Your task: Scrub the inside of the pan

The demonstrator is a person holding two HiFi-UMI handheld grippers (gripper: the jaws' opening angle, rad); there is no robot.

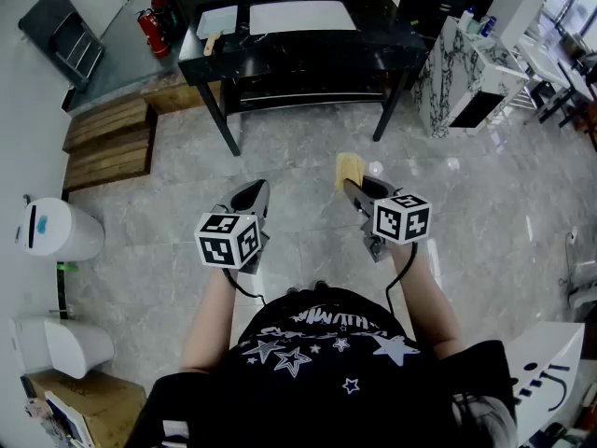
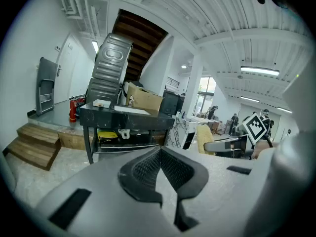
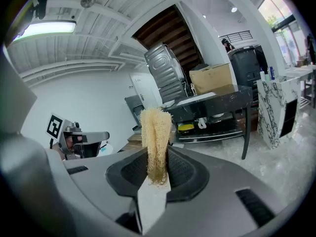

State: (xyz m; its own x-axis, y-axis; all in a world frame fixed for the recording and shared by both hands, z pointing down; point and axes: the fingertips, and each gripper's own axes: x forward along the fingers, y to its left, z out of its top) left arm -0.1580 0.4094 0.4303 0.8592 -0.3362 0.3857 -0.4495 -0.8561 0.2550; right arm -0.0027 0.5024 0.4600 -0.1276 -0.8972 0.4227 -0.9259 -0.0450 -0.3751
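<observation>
Yellowish and fibrous, the scrubber [image 1: 350, 167] juts from the right gripper [image 1: 359, 192] in the head view. It is held forward over the grey stone floor [image 1: 466, 213], which we judge keeps it ready for when a pan is reached. The left gripper [image 1: 250, 197] hangs alongside, well apart. The black table [image 1: 387, 26] stands ahead with white boards [image 1: 300, 15] on its top; we find no pan on it or anywhere else.

The left gripper view settles what the head view cannot. Its ribbed pads meet with nothing between them, clenched empty, likely kept free to steady the pan. It also shows the table's lower shelf [image 2: 133, 143] carrying a yellow thing [image 2: 106, 135], too small to name.

The right gripper view shows its jaws pinching the scrubber's lower end. Most of the scrubber stands free above them, which leaves a long working face.
</observation>
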